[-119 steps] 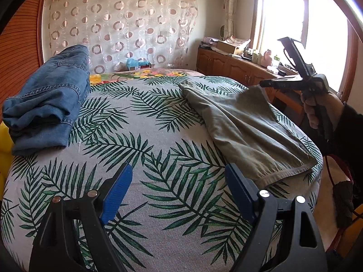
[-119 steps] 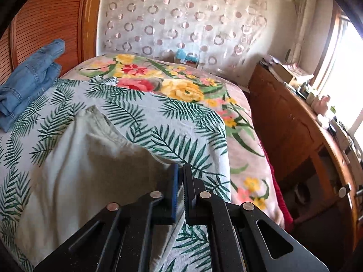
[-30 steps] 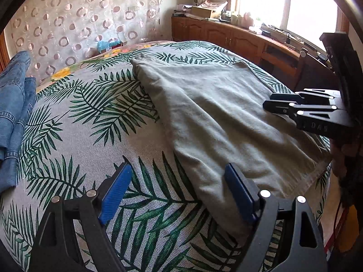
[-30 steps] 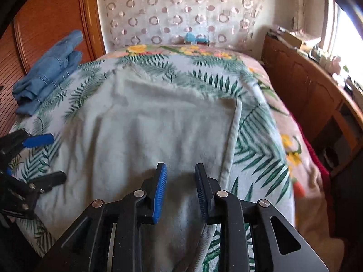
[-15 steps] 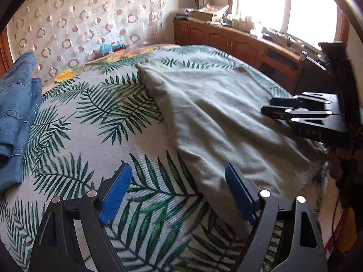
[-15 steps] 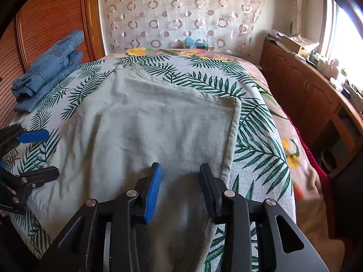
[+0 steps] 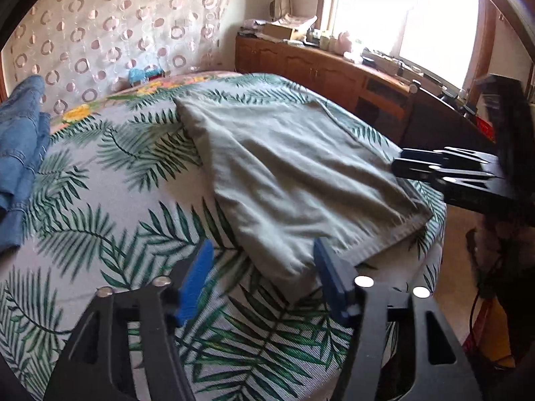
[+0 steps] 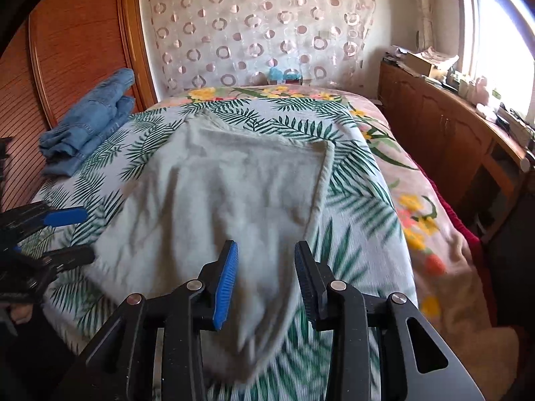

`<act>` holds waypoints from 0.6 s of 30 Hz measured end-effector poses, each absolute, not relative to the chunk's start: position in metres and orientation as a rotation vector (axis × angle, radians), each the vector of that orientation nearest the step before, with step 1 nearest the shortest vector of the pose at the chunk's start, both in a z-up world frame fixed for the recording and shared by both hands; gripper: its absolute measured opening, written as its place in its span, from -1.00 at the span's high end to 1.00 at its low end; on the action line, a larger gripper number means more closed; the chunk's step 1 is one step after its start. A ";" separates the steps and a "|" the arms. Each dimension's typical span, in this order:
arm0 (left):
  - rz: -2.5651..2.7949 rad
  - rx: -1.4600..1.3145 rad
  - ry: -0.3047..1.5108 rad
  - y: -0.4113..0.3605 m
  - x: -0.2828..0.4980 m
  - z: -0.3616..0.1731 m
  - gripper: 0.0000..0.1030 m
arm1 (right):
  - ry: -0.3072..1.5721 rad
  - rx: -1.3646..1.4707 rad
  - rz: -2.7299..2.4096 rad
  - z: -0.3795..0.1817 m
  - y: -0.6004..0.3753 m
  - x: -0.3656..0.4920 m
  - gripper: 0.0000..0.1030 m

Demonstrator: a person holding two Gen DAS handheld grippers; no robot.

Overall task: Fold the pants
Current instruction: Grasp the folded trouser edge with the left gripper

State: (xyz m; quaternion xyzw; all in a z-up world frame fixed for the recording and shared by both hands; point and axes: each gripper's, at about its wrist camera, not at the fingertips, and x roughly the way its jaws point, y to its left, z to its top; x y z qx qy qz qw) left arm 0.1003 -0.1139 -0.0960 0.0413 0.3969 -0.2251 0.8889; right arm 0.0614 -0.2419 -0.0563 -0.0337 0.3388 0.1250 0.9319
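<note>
Grey-green pants [image 7: 287, 167] lie folded flat on the palm-leaf bed cover [image 7: 110, 220]. My left gripper [image 7: 264, 277] hovers at their near left corner. That corner sits between the blue pads, which are closing and do not press the cloth. From the right wrist view the left gripper [image 8: 67, 234] shows at the left edge of the pants [image 8: 227, 187]. My right gripper [image 8: 266, 267] stands open over the near right corner, cloth lying under and between its fingers. In the left wrist view the right gripper [image 7: 401, 167] reaches in from the right.
Folded blue jeans [image 8: 90, 123] rest at the bed's far left by a wooden panel [image 8: 77, 43]. A low wooden cabinet [image 8: 451, 127] with clutter runs along the right wall under a bright window. A floral blanket [image 8: 418, 214] hangs off the right side.
My left gripper's jaws have narrowed and it has shifted so the pants' corner is now between them. The right gripper has drawn back toward the near edge with slightly wider jaws.
</note>
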 end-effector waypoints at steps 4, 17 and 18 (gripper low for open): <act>-0.475 0.078 0.834 -0.116 0.098 -0.100 0.04 | 0.692 -0.069 0.259 -0.058 -0.246 0.039 0.29; -0.535 0.053 0.869 -0.116 0.088 -0.105 0.44 | 0.750 -0.053 0.287 -0.066 -0.245 0.035 0.29; -0.540 0.052 0.865 -0.117 0.086 -0.104 0.52 | 0.757 -0.051 0.295 -0.067 -0.245 0.035 0.29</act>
